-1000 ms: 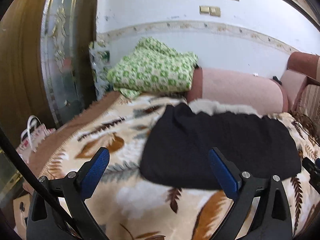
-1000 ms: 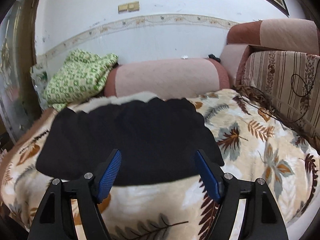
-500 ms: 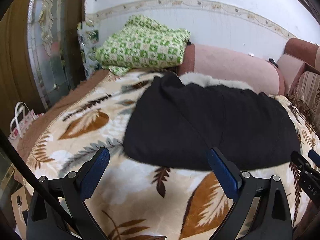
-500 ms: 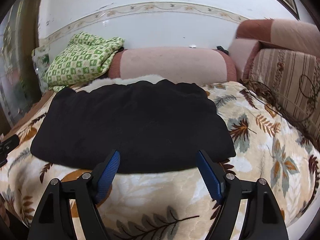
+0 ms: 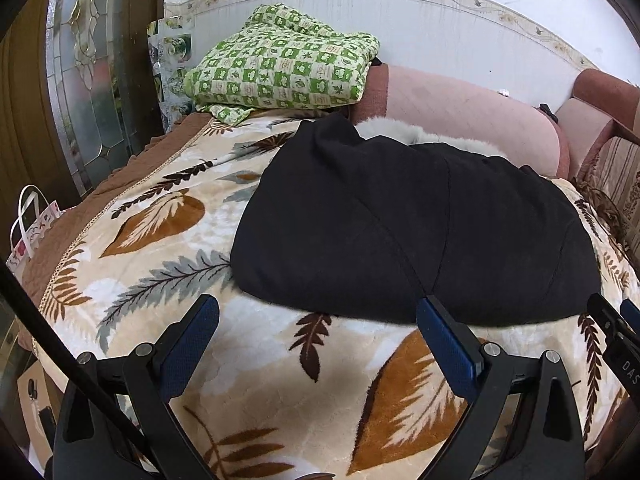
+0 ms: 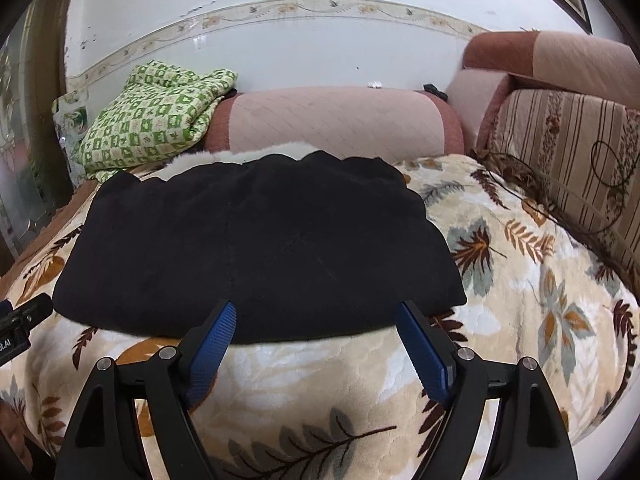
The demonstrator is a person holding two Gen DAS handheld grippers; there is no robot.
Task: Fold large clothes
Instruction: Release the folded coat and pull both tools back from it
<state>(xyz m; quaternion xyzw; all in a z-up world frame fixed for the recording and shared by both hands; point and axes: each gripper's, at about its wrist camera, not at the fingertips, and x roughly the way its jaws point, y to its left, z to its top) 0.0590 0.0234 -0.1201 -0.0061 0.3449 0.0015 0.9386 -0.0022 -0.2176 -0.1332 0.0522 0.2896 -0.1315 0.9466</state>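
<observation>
We see open leaf-print blanket point(image 5: 168, 264) along the near edge and to the left of the black garment point(image 5: 400, 232), wide enough for tongs to pass. On the right, more bare blanket runs to the striped sofa back point(image 6: 568, 152), which walls off that side. At the far end the pink bolster point(image 6: 340, 120) and the green checked quilt point(image 5: 280, 68) close the way, just behind the garment.
</observation>
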